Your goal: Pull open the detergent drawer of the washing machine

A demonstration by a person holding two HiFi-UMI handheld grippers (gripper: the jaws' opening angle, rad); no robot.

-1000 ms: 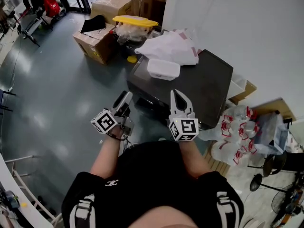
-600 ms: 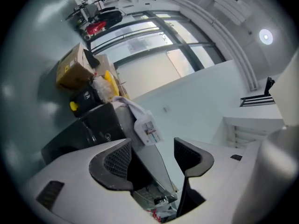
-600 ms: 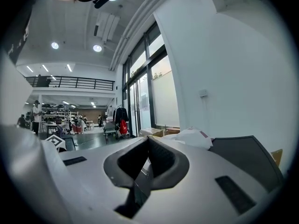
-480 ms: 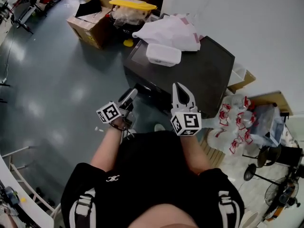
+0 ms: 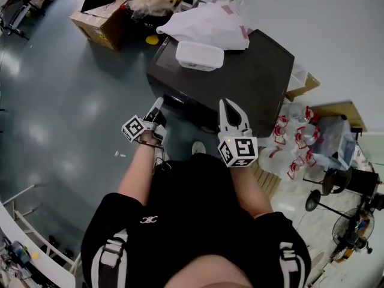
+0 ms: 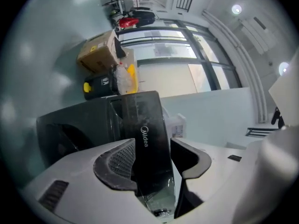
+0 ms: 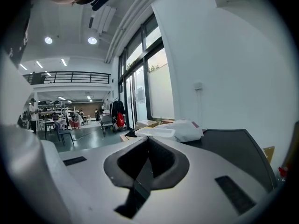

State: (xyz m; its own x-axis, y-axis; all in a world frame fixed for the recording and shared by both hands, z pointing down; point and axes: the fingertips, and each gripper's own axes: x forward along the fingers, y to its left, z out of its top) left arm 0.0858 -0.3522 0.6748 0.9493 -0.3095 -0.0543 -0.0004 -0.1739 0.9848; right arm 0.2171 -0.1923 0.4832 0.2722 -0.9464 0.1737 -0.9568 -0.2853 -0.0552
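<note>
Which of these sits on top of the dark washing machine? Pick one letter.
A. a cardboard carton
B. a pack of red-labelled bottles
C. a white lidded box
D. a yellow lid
C: the head view shows the white lidded box resting on the dark top of the washing machine, beside a white plastic bag.

A tub (image 5: 200, 56) and, behind it, a bag (image 5: 207, 26) lie on the washing machine (image 5: 252, 83); cartons (image 5: 99, 23) behind-left of it, bottles (image 5: 292, 144) right.
</note>
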